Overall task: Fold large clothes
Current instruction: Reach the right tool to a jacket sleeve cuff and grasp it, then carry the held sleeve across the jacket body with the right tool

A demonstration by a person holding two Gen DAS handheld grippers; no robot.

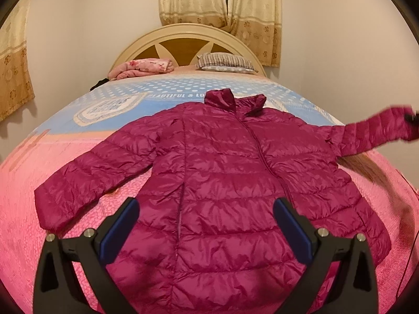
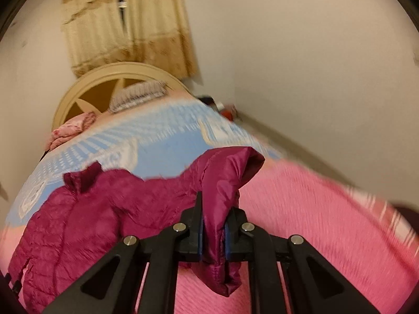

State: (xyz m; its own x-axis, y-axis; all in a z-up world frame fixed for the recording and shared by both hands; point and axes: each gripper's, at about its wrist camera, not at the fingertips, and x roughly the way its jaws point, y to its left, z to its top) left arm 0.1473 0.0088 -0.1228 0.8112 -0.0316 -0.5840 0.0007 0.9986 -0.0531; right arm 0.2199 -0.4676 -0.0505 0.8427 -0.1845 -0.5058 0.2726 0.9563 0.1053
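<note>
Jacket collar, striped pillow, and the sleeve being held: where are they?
Jacket collar [image 1: 220,98]: left wrist view, on its raised left flap.
Striped pillow [image 1: 224,62]: left wrist view, its middle.
Sleeve [image 2: 222,183]: right wrist view, the bunched cuff above the right gripper [image 2: 213,231].

Both wrist views face the headboard [image 1: 187,41], sharing the jacket [image 1: 222,183].

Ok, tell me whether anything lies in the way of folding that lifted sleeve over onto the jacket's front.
Nothing visible does. The right tool is shut on the sleeve near its cuff, held clear of the bed. The jacket lies flat with a bare front; the open left tool hovers above its hem, not touching.
</note>
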